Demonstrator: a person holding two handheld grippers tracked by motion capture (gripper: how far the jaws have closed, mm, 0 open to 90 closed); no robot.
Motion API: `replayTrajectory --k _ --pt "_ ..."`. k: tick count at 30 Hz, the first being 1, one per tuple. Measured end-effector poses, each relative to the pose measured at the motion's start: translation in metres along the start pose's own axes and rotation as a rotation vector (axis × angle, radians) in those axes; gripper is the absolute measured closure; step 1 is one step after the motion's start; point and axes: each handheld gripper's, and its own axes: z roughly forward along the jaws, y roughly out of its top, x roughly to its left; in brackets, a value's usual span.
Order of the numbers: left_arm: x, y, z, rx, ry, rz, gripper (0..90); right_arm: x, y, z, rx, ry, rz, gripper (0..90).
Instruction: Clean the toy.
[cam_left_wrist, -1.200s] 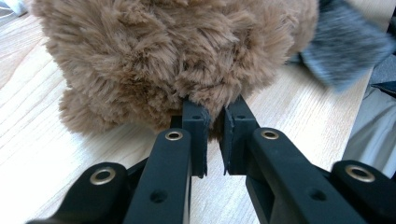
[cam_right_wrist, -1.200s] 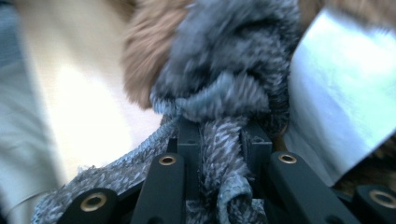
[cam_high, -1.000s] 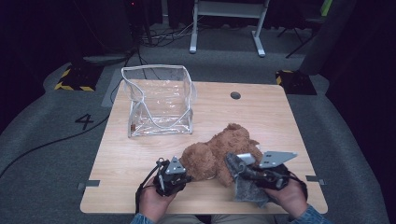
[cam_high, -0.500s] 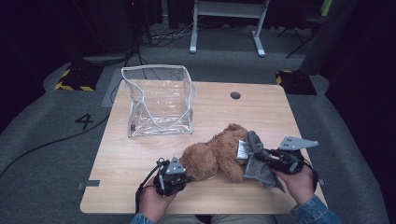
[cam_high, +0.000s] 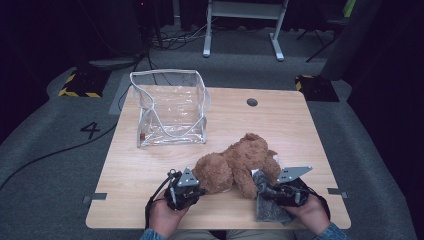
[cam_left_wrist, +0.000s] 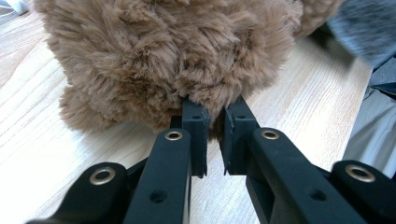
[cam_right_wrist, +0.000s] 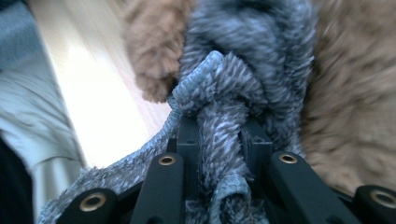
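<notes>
One teddy bear (cam_high: 240, 165), one grey cloth (cam_high: 270, 202), one clear bag (cam_high: 170, 107), two grippers, all on one wooden table (cam_high: 280, 125).

Bear: brown, shaggy plush, lying on its side near the table's front edge, approx. midway between the left & right edges. Round head end points toward the left gripper (cam_high: 192, 190), body and legs stretch toward the right gripper (cam_high: 262, 189). In the left gripper view the fur (cam_left_wrist: 177, 56) is long, tufted, light brown, resting on the wood.

Left gripper: jaws nearly together, pinching a tuft of bear fur between the pads; it sits at the front edge, left of centre.

Right gripper (cam_right_wrist: 219, 135): jaws pinched on a bunched fold of the cloth (cam_right_wrist: 224, 102); the cloth is grey, fluffy like a towel, w/ a corded hem. It drapes from the jaws down to the table near the front right corner and touches the bear's lower half. Right gripper view is blurred at the sides.

Bag: see-through plastic w/ white trim, standing open, toward the back left corner, well apart from the bear. A small dark round hole (cam_high: 252, 102) sits near the back edge.
</notes>
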Motion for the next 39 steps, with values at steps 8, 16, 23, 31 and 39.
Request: replayTrajectory --k 8,16,23,31,39 --pt "0.001 0.0 0.0 -0.003 0.01 0.001 82.0 -0.021 0.018 -0.079 -0.281 -0.216 0.021 75.3" --pt "0.001 -0.001 -0.001 0.0 0.01 0.009 82.0 -0.039 0.025 -0.032 -0.128 -0.272 0.028 75.2" --pt "0.001 -0.001 -0.001 0.004 0.01 0.006 82.1 -0.059 -0.01 -0.024 0.014 -0.284 0.102 75.6" --pt "0.001 0.0 -0.001 0.005 0.013 0.005 82.1 -0.061 -0.029 -0.06 -0.002 -0.279 0.14 75.5" --pt "0.001 -0.001 -0.001 0.002 0.016 0.01 82.0 -0.02 0.024 -0.07 -0.19 -0.23 -0.014 75.3"
